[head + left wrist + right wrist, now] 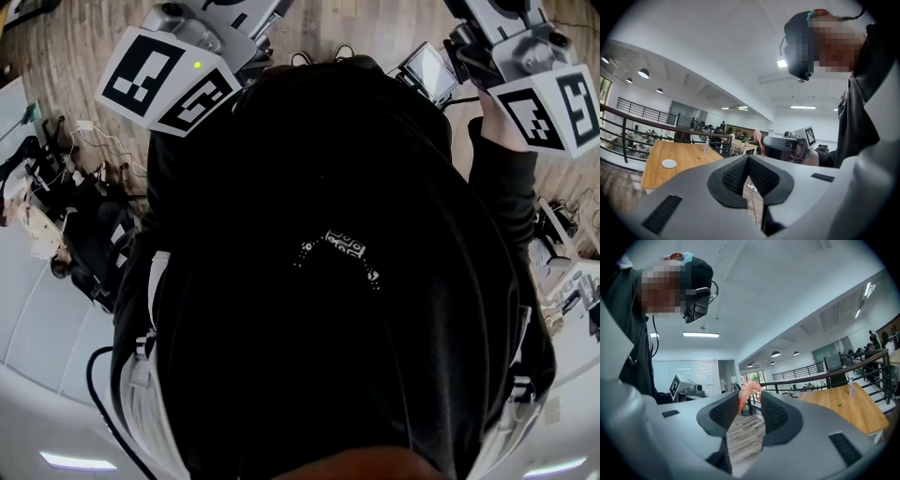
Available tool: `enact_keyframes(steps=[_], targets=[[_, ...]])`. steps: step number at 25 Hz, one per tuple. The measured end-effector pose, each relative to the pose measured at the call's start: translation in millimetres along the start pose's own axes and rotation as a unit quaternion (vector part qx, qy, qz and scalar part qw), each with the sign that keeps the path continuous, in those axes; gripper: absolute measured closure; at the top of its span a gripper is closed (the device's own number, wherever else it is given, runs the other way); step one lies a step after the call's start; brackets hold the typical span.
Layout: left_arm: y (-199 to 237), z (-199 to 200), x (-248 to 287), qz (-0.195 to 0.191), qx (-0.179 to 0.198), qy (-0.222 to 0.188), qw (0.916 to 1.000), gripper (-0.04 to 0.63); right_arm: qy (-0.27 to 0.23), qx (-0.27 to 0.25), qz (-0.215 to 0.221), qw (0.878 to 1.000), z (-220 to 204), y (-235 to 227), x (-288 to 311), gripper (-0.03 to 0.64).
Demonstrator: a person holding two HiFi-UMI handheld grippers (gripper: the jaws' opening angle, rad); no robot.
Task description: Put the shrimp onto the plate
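Observation:
A pink curled shrimp point(746, 391) sits between the tips of my right gripper point(750, 400), which is shut on it and held up level in the air. In the left gripper view that same shrimp point(757, 138) pokes out of the right gripper's front end. My left gripper point(748, 158) is shut, its pads meeting at the tip with nothing between them. A small white plate point(669, 163) lies on a wooden table point(679, 157) far off to the left. The head view shows only both grippers' marker cubes, not their jaws.
A black railing point(628, 126) runs beside the wooden table. A clear bottle point(851, 385) and a small green bit point(839, 405) are on the table point(853, 413). Wood-plank floor point(746, 434) lies below the jaws. The person's dark top point(328, 281) fills the head view.

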State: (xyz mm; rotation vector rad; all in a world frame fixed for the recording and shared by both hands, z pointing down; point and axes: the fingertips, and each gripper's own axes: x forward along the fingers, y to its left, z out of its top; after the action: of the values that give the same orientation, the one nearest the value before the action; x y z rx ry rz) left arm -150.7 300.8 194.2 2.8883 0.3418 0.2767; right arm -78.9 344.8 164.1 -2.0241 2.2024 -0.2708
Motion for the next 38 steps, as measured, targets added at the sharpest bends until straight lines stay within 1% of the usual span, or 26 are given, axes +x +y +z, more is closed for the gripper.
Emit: enact_keyframes(steps=[4, 9, 12, 15, 17, 20, 23, 25, 29, 31, 33, 36, 38], targets=[[-3.2, 1.7, 8.5, 0.005, 0.008, 0.005, 0.9999, 0.597, -0.011, 0.001, -0.005, 1.000, 5.2, -13.7, -11.0, 0.459], [-2.3, 8.8, 7.4, 0.010, 0.014, -0.002, 0.9998, 0.597, -0.014, 0.012, -0.011, 1.000, 4.0, -20.4, -16.3, 0.459], [1.8, 9.9, 9.0, 0.012, 0.012, -0.007, 0.9998, 0.597, -0.021, 0.012, -0.022, 0.999, 6.5, -26.7, -20.2, 0.459], [2.1, 11.6, 14.5, 0.004, 0.012, -0.012, 0.9999, 0.597, -0.025, 0.015, -0.033, 0.999, 8.2, -31.0, -27.8, 0.459], [3.1, 14.9, 20.3, -0.008, 0.015, -0.014, 0.9998, 0.597, -0.027, 0.013, -0.040, 0.999, 10.6, -33.6, -29.6, 0.459], [9.4, 16.7, 31.1, -0.019, 0.017, -0.015, 0.9995, 0.597, -0.026, -0.003, -0.062, 0.998, 15.1, -38.6, -29.6, 0.459], [25.1, 10.3, 49.0, 0.003, 0.018, -0.013, 0.9998, 0.597, -0.019, -0.034, -0.095, 0.995, 8.1, -46.5, -28.0, 0.459], [32.8, 4.7, 64.6, 0.007, 0.022, -0.008, 0.9997, 0.597, -0.008, -0.061, -0.116, 0.991, -0.7, -49.4, -21.5, 0.457], [45.6, 1.7, 94.5, -0.010, 0.026, 0.001, 0.9996, 0.597, 0.016, -0.101, -0.151, 0.983, -12.8, -51.7, -4.6, 0.457], [52.5, 5.3, 104.4, -0.016, 0.033, 0.003, 0.9993, 0.597, 0.022, -0.102, -0.157, 0.982, -14.7, -54.9, 3.6, 0.457], [58.1, 9.0, 109.6, -0.022, 0.039, 0.003, 0.9990, 0.597, 0.025, -0.093, -0.152, 0.984, -14.3, -58.6, 12.2, 0.457], [72.4, 16.1, 111.8, -0.024, 0.036, 0.000, 0.9991, 0.597, 0.038, -0.103, -0.149, 0.983, -11.3, -66.5, 23.9, 0.457], [84.3, 21.3, 114.4, -0.028, 0.032, -0.001, 0.9991, 0.597, 0.041, -0.101, -0.150, 0.983, -8.3, -76.6, 31.7, 0.459]])
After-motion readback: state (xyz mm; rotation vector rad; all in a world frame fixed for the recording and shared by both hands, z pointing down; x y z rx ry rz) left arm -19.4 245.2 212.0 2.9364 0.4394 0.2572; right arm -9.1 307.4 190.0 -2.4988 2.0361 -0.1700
